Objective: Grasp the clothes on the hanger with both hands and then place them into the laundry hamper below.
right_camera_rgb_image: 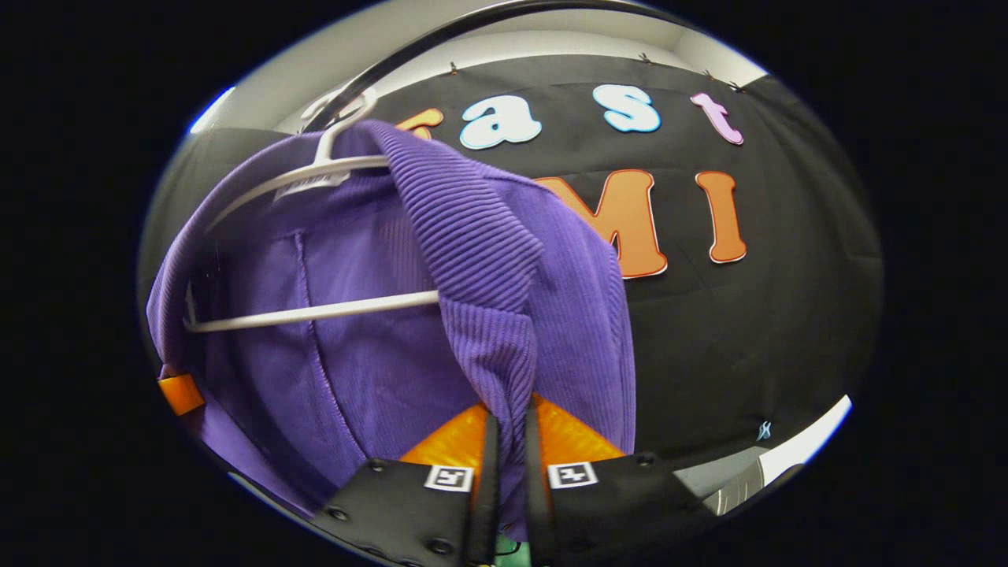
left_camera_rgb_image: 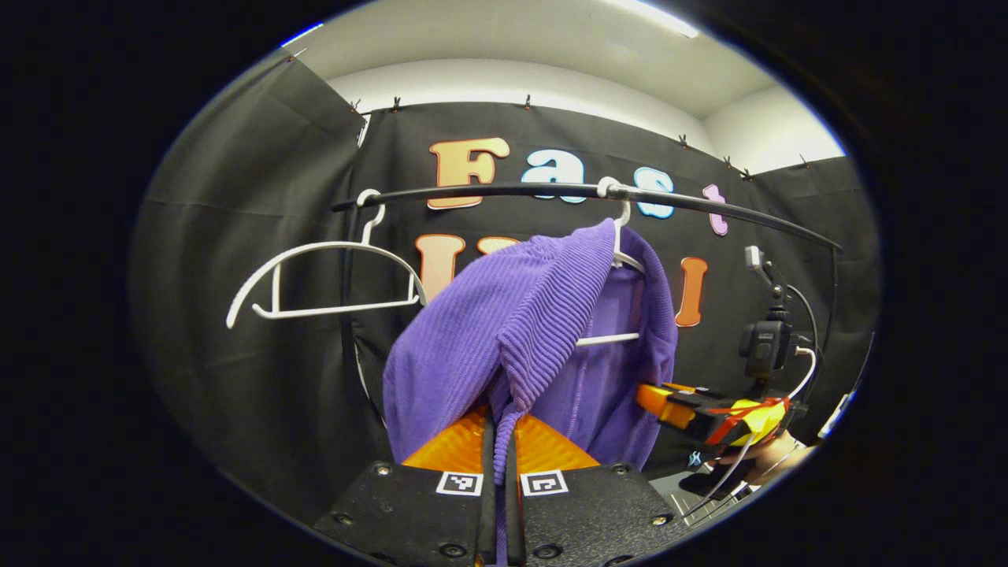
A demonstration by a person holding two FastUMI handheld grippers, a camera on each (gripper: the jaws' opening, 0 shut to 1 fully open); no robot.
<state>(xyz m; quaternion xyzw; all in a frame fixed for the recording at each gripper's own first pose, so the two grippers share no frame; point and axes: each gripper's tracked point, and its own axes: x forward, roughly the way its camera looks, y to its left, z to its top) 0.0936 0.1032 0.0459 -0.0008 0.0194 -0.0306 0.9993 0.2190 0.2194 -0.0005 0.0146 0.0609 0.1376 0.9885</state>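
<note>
On the rail, we see the purple top draped over a white hanger. Our left gripper and right gripper each pinch a fold of it between closed fingers.

We see black cloth walling the booth, clipped along its top edge. Above it run a white wall and a pale ceiling with a light strip. A black rail crosses before the cloth, an empty white hanger hooked on it.
</note>
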